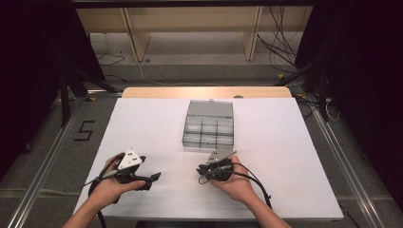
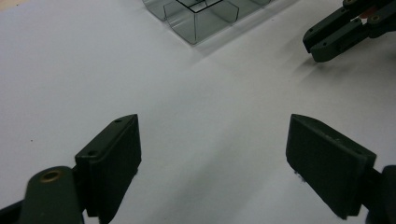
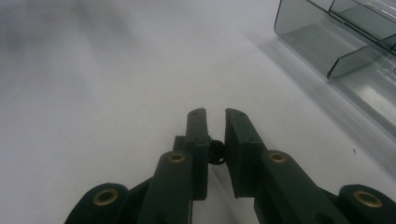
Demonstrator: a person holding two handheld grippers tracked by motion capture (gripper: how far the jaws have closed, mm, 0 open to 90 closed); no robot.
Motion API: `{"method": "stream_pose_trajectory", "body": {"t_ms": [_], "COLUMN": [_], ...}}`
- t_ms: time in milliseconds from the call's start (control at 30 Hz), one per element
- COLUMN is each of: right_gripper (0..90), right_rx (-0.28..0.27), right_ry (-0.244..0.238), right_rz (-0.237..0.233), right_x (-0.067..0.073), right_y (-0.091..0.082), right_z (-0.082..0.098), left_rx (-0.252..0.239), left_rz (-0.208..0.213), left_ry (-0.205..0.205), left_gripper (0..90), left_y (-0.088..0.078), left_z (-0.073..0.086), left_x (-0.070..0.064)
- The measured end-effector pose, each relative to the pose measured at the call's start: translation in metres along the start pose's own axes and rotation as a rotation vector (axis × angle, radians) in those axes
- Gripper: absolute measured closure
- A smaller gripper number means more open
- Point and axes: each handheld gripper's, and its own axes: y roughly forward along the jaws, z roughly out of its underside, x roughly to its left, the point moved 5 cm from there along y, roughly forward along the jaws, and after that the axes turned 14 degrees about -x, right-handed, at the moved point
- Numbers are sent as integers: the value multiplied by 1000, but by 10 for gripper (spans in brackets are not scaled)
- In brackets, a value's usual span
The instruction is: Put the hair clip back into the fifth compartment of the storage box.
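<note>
Grippers sit low over the white table (image 1: pixel 142 123), 1 in each hand. The left gripper (image 1: pixel 153 177) has its 2 jaws spread wide with only bare tabletop between them. The right gripper (image 1: pixel 203 170) is pinched nearly shut on a small black thing (image 3: pixel 216 152), round as far as I can tell, caught between its pads close to the table. Just beyond the right gripper rests the clear compartment box (image 1: pixel 209 127), lid folded back toward the far edge, its near corner (image 3: pixel 327 51) close by the right jaws.
</note>
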Motion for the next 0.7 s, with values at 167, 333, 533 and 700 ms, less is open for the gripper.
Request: {"method": "stream_pose_trajectory", "body": {"t_ms": [167,333,533,700], "right_gripper": [807,807,807,807], "right_rx": [-15,-22,-33,-40], "right_ry": [4,4,-2,-2], "right_rz": [7,11,21,30], "right_x": [0,-1,-3,-5], "right_y": [-2,-4,-7,-9], "right_z": [-4,-7,-11,-15], "left_rx": [0,1,0,0], "left_rz": [-1,-4,-5,-6], "left_ry": [-1,0,-1,-1], "left_gripper": [178,178,178,178], "left_y": [0,0,0,0], "left_z": [0,0,0,0], "left_x": [0,1,1,1]}}
